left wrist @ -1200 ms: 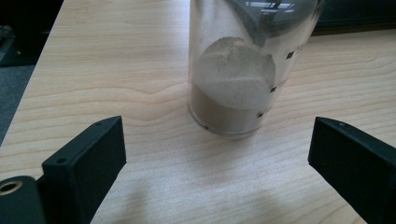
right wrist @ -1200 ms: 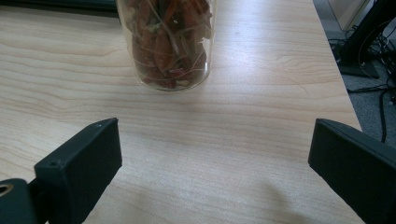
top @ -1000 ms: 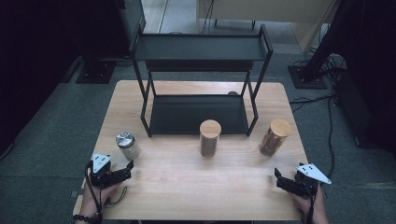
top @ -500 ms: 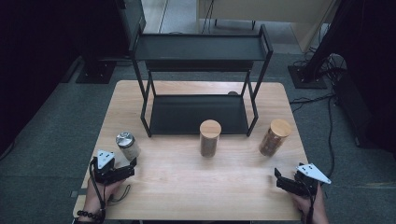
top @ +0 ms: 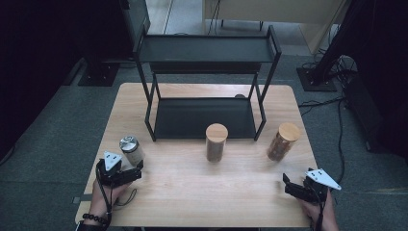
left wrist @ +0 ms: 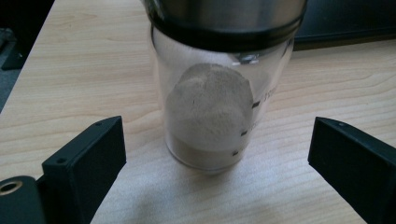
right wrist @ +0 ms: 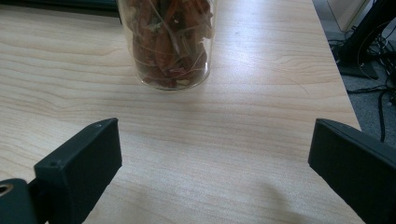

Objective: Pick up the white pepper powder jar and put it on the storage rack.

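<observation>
A small glass jar with a metal lid (top: pixel 131 149) stands near the table's left edge, part-filled with pale powder (left wrist: pixel 210 116). My left gripper (top: pixel 137 169) is open just in front of it; the jar stands a short way beyond the jaws, untouched. A glass jar with a wooden lid (top: pixel 283 141), holding reddish-brown dried pieces (right wrist: pixel 168 42), stands at the right. My right gripper (top: pixel 287 184) is open near the front right corner, well short of that jar. A second wooden-lidded jar (top: pixel 216 142) stands mid-table.
A black two-tier metal rack (top: pixel 207 86) occupies the back half of the wooden table (top: pixel 192 192). Cables and a stand base (top: pixel 317 79) lie on the floor to the right. Bare tabletop spreads across the front between the two grippers.
My left gripper has crept a little forward and rightward, toward the metal-lidded jar. The right gripper and the jars have stayed put.
</observation>
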Tool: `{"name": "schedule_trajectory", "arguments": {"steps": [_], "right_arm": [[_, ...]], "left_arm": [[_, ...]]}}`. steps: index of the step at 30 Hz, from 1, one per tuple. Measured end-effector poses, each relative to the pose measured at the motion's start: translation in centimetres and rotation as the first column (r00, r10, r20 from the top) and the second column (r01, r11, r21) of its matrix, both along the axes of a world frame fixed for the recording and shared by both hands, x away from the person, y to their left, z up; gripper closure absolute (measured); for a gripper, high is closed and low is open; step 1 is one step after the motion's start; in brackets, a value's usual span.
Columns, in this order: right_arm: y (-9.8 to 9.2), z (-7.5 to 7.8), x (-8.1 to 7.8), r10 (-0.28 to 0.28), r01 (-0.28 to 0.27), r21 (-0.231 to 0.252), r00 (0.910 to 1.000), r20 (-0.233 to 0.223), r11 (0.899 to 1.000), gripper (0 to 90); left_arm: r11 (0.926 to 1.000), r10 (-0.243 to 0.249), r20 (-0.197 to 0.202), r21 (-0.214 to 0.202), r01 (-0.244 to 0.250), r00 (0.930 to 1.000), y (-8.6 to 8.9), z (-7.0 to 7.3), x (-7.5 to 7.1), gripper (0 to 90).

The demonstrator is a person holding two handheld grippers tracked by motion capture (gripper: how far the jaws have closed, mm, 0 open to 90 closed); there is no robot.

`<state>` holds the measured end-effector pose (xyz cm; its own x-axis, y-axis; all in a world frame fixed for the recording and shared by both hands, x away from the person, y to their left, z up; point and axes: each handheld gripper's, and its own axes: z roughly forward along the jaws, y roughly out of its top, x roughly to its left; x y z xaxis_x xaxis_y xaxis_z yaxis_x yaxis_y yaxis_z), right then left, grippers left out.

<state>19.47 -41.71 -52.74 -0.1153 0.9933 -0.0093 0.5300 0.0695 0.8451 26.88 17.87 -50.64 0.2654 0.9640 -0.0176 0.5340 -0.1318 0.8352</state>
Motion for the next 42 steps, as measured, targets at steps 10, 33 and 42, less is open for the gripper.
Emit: {"name": "schedule_trajectory", "arguments": {"steps": [10, 33, 42], "right_arm": [[0.2, 0.0, 0.0, 0.007, -0.007, -0.016, 1.0, -0.003, 1.0, 2.5], [0.2, 0.0, 0.1, 0.025, -0.025, -0.017, 0.9996, -0.01, 1.0, 2.0], [0.3, 0.0, 0.1, 0.022, -0.022, -0.025, 0.9997, -0.011, 0.999, 2.0]], "left_arm": [[0.9995, 0.025, 0.004, 0.019, -0.025, 0.9997, -0.4, 0.2, 0.6, 4.6], [0.9992, 0.04, 0.009, 0.006, -0.04, 0.9992, -1.3, -0.1, 2.0, 4.6], [0.9988, 0.046, 0.026, -0.016, -0.046, 0.9986, -1.3, 0.6, 2.9, 5.1]]}}
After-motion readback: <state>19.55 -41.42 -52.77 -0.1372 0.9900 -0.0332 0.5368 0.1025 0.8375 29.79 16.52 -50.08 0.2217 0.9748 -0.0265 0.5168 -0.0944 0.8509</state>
